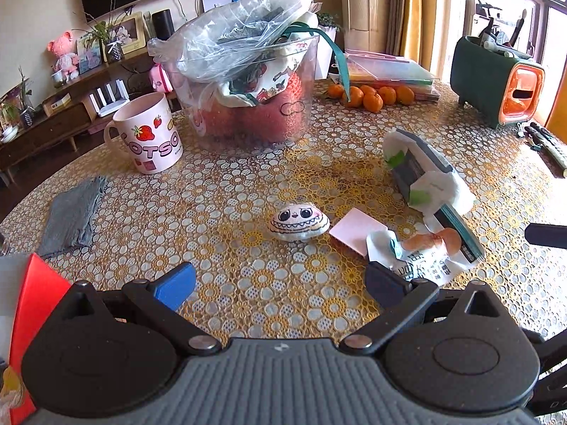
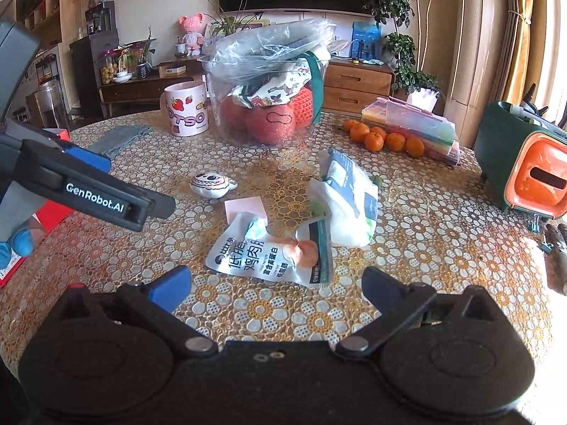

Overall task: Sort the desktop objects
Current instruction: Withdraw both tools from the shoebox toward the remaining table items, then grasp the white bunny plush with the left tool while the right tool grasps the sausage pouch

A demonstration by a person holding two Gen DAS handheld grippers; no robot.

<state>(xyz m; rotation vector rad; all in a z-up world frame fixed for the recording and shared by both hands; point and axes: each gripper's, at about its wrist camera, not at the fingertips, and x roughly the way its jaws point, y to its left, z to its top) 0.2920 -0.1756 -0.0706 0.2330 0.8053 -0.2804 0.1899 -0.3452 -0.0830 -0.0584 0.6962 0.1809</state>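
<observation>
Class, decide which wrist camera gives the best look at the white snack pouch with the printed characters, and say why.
The right wrist view: the snack pouch lies face up just ahead of the open right gripper, its print fully legible. In the left wrist view the pouch sits off to the right, foreshortened and partly hidden by a finger of the left gripper.

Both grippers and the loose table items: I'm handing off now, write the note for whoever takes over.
Left gripper: open, empty, hovering above the table.
Right gripper: open, empty, facing the snack pouch.
Loose in the middle: plush clam toy, pink sticky notes, snack pouch, tissue pack.
Clear bucket behind them is already full; mug beside it.
Done: cannot tell. Left: all four loose items.
</observation>
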